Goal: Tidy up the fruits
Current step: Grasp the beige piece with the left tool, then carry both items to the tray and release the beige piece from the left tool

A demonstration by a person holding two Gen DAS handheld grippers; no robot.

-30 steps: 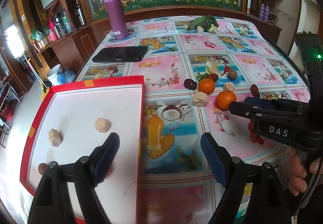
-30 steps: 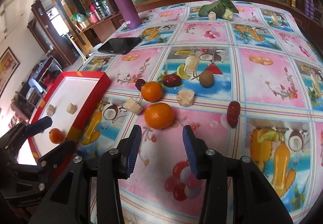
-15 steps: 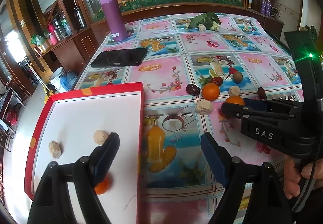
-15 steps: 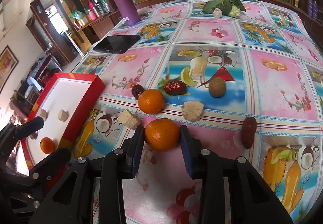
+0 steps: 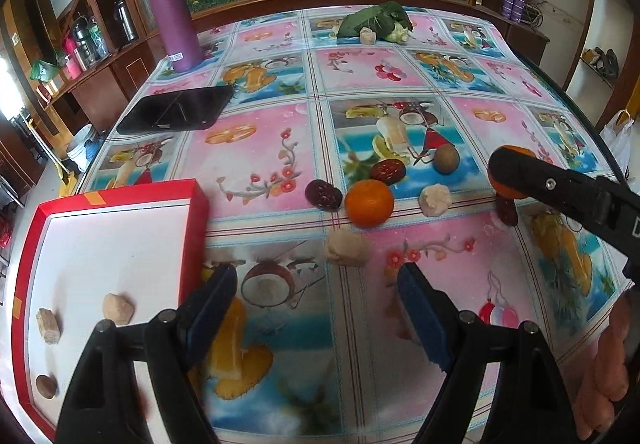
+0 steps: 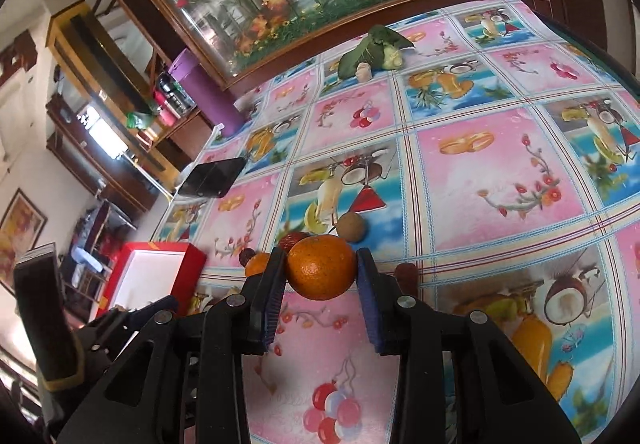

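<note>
my right gripper [image 6: 321, 276] clamps an orange [image 6: 321, 268], lifted off the patterned surface [image 6: 480, 163]. my left gripper [image 5: 316, 308] hangs wide and holds nothing, beside the red tray [image 5: 192, 228]; another orange [image 5: 369, 202] sits ahead.

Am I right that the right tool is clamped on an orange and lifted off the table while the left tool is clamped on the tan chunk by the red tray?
Partly. The right tool does grip the orange, raised. But the left wrist view shows the left tool open and empty; the tan chunk lies on the tablecloth beyond its tips, right of the red tray.
</note>
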